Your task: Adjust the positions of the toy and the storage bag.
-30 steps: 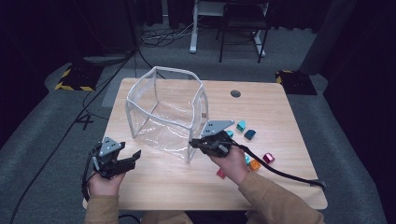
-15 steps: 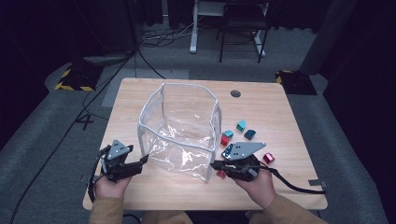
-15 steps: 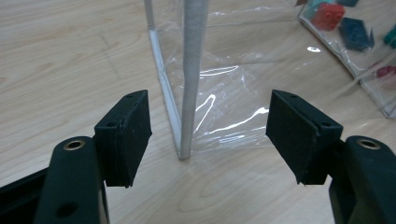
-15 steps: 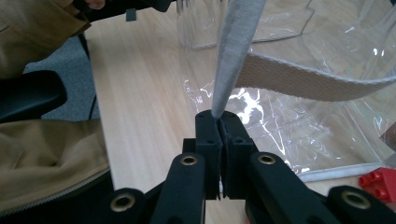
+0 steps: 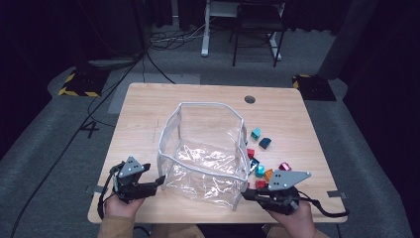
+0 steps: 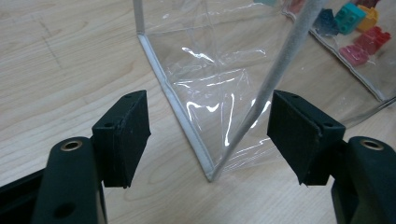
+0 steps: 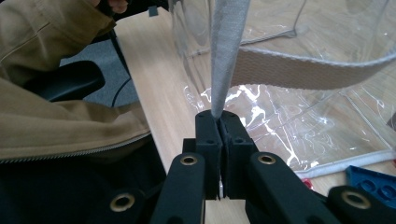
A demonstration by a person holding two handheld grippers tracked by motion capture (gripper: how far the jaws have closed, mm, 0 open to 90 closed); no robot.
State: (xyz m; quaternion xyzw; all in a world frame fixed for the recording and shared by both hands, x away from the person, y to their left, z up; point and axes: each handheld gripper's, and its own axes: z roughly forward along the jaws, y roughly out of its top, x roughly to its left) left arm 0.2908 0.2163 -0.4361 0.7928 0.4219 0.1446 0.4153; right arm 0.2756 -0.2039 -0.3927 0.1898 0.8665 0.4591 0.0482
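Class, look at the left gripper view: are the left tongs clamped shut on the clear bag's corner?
No: the left tongs stand wide open, the clear bag corner between them untouched.

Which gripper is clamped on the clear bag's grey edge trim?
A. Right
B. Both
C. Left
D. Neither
A: in the right gripper view the right gripper has its jaws pressed together on the grey trim of the clear bag, while the left gripper stands open around a bag corner.
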